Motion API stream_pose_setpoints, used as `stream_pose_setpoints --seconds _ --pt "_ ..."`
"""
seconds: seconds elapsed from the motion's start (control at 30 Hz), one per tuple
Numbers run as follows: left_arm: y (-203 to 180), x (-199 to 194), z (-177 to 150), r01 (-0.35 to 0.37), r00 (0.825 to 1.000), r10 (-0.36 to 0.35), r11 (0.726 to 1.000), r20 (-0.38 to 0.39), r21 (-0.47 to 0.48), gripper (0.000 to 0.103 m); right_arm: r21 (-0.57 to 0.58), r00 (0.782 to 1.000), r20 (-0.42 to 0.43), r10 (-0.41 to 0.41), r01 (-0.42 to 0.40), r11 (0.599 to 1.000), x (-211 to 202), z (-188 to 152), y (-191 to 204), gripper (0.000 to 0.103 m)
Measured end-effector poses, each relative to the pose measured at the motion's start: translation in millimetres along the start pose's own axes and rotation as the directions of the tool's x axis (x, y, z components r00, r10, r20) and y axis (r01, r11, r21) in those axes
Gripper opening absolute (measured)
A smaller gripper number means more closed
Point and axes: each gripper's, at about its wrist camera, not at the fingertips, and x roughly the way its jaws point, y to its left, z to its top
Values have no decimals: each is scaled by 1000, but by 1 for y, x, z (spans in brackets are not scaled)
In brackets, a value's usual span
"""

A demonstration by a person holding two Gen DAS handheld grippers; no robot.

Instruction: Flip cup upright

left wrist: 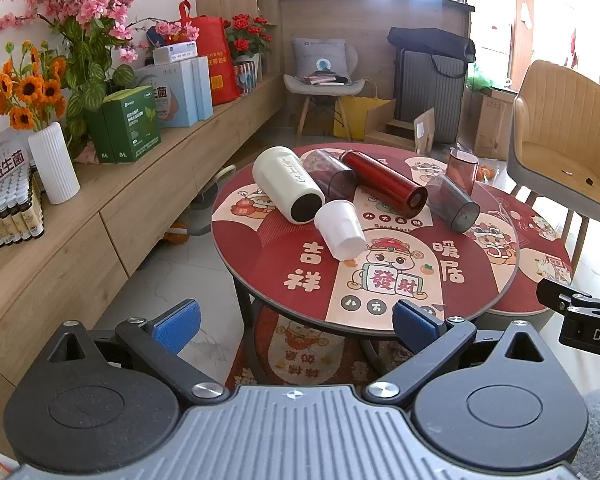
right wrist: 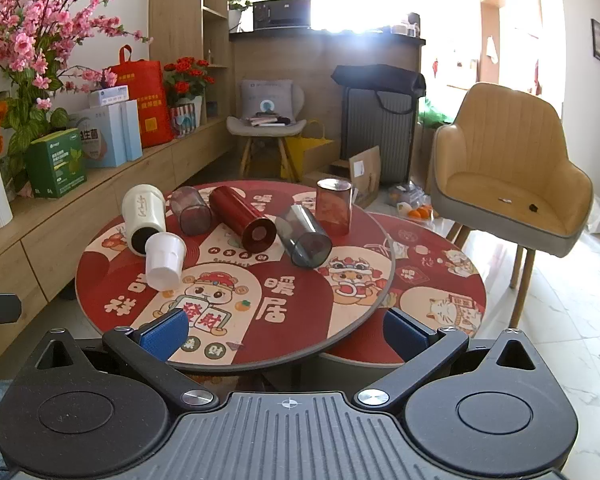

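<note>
Both the left gripper (left wrist: 295, 326) and right gripper (right wrist: 285, 332) gape empty, short of the table (right wrist: 300, 344); toppled white cup (right wrist: 163, 261) at 11 o'clock awaits righting.

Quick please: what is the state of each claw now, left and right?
Left claw: open, holding nothing, short of the table.
Right claw: open, holding nothing, at the table's near edge.

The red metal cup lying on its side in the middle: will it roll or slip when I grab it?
The red metal cup is a smooth cylinder on its side, so a nudge would probably roll it. Its glossy wall may slip between the pads. The grey cup and clear cup lie close alongside and could get knocked.
</note>
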Motion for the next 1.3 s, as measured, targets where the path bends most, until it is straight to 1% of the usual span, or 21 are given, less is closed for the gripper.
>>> stream_pose_setpoints --seconds 0.73,1.3 --pt "1 0 -1 0 1000 0 1000 0 -8 103 0 1000 0 0 0 1000 0 0 0 103" --pt "3 4 -1 0 1000 0 1000 -7 -15 103 -8 1000 -19 9 -9 1000 3 1 2 103"
